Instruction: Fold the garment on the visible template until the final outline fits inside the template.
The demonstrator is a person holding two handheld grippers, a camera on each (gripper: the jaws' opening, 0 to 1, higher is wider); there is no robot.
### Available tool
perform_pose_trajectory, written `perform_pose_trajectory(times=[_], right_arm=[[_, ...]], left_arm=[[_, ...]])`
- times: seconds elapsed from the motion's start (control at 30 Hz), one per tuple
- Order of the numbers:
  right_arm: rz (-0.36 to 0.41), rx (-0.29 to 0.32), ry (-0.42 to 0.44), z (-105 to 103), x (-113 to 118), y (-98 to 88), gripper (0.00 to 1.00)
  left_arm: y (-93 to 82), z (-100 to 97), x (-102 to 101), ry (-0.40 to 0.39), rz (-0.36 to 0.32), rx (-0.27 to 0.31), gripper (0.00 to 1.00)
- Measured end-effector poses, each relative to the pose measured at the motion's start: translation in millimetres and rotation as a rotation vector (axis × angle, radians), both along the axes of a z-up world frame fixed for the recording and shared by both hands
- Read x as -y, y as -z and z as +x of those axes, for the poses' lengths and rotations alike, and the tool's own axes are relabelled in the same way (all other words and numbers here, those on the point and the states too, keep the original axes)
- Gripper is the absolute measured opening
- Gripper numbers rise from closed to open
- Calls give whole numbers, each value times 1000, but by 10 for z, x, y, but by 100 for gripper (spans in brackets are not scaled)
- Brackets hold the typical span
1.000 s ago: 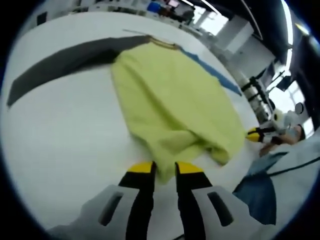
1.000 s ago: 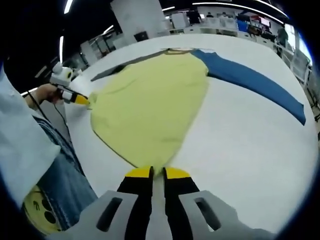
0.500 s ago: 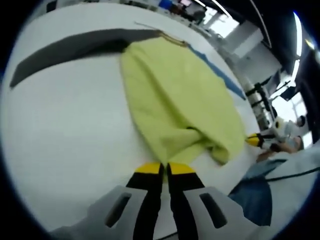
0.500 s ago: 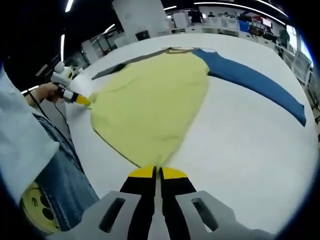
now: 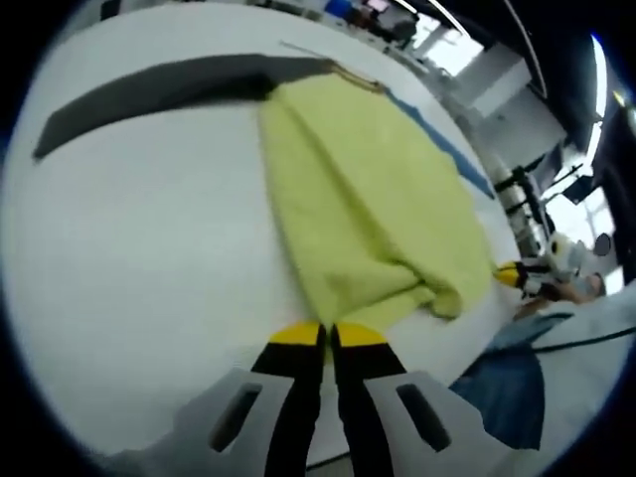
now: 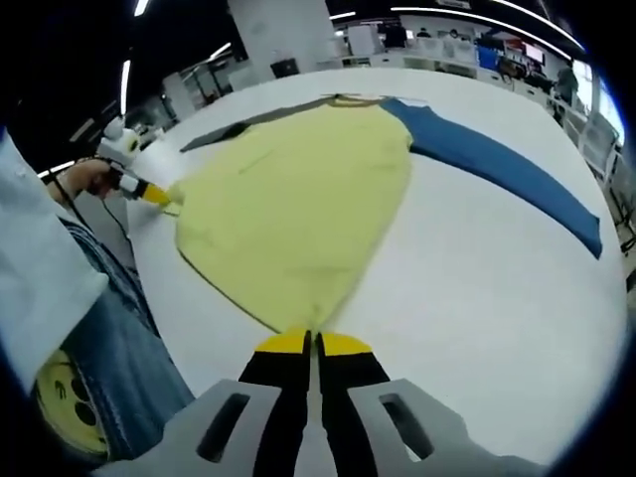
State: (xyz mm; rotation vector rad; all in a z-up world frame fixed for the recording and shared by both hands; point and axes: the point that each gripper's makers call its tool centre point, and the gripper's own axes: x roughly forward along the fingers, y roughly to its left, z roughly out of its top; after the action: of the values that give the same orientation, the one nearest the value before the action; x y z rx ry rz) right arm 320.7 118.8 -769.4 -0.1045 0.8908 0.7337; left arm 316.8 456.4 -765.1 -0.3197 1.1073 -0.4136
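Left gripper view: left tool (image 5: 326, 338) pinched shut on the bunched hem corner of the yellow garment (image 5: 368, 199), spread across the white worktop (image 5: 139, 238).

Right gripper view: right tool (image 6: 316, 343) clamped on the other hem corner. Probably mid-fold; next, hem carried toward the collar.

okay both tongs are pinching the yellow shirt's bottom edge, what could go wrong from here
The hem is bunched and rolled near the left tongs, so that wrinkle could get folded into the yellow garment. The right tongs pinch only a thin edge, which might slip out when lifted. The blue sleeve and dark sleeve lie spread wide and could drag unevenly.
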Motion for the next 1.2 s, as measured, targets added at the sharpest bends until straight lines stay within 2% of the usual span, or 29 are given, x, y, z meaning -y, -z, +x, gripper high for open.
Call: perform_pose_trajectory(times=[0.2, 0.4, 0.57, 1.2], right_arm=[[-5, 0, 14, 5, 53, 8, 3], [-14, 6, 13, -6, 72, 5, 3], [-27, 3, 2, -26, 83, 7, 3], [-46, -25, -39, -241, 86, -52, 3]], left_arm=[[3, -56, -93, -10, 22, 0, 0], [15, -118, -91, -18, 18, -16, 0], [20, -182, -81, 9, 34, -37, 0], [22, -369, -147, 19, 69, -78, 0]])
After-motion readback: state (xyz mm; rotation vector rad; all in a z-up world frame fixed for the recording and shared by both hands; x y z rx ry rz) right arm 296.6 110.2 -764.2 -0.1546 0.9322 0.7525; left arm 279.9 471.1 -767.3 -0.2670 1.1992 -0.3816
